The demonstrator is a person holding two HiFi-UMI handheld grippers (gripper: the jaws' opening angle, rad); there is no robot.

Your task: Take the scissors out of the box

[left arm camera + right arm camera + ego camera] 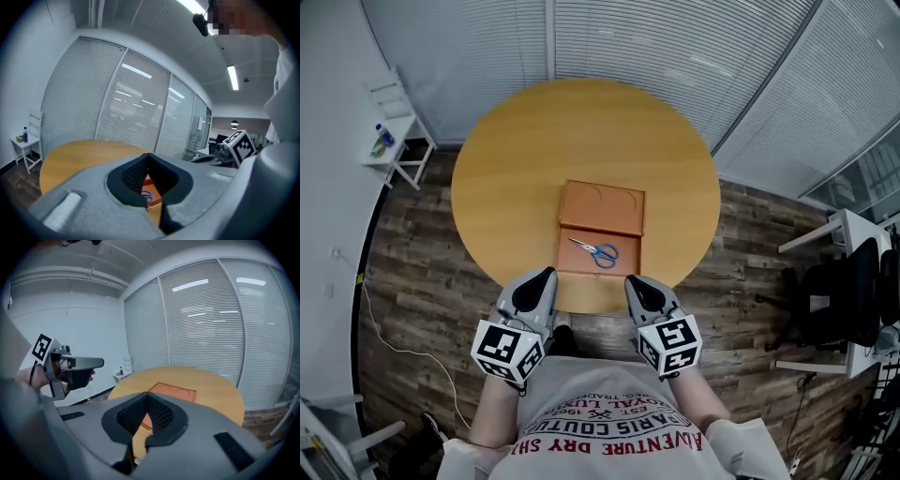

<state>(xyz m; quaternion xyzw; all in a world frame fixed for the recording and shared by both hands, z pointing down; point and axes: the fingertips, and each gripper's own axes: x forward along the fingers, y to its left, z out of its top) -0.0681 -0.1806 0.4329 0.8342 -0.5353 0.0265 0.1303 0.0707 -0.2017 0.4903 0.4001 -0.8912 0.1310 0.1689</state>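
Note:
An orange box (629,263) lies open on the round wooden table (581,141), its lid (602,206) folded back on the far side. Scissors (598,251) with blue handles lie inside the tray. My left gripper (548,273) and right gripper (630,281) hover side by side over the table's near edge, just short of the box, both shut and holding nothing. In the left gripper view the scissors (146,193) show below the closed jaw tips of the left gripper (148,154). The right gripper (147,395) points at the lid (172,391).
A white shelf unit (394,131) with bottles stands at the left on the wooden floor. A desk and a black chair (853,281) are at the right. Glass walls with blinds run behind the table.

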